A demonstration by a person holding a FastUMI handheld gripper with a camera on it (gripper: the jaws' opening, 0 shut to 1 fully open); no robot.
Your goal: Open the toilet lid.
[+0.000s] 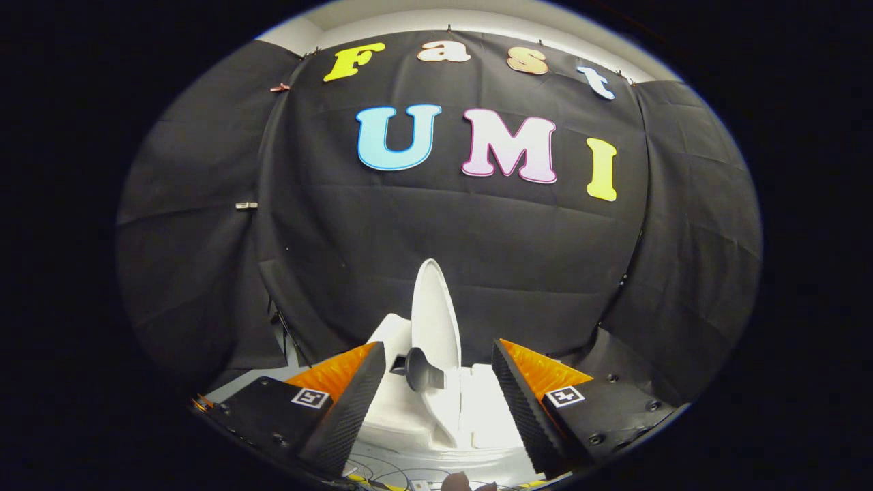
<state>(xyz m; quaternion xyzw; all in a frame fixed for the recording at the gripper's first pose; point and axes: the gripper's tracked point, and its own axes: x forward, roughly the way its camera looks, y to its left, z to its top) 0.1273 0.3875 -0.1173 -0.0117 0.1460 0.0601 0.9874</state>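
The lid (pixel 432 310) stands nearly upright above the toilet (pixel 409 409), just ahead of and between the fingers of the gripper (pixel 436 402), which is spread wide and holds nothing. It looks about fully open, so back straight off without brushing it.

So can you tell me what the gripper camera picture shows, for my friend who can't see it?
A small white toilet sits between the open fingers of the hand-held gripper, its lid standing upright. A dark gray handle sticks out from the lid's side, and black cloth hangs behind.
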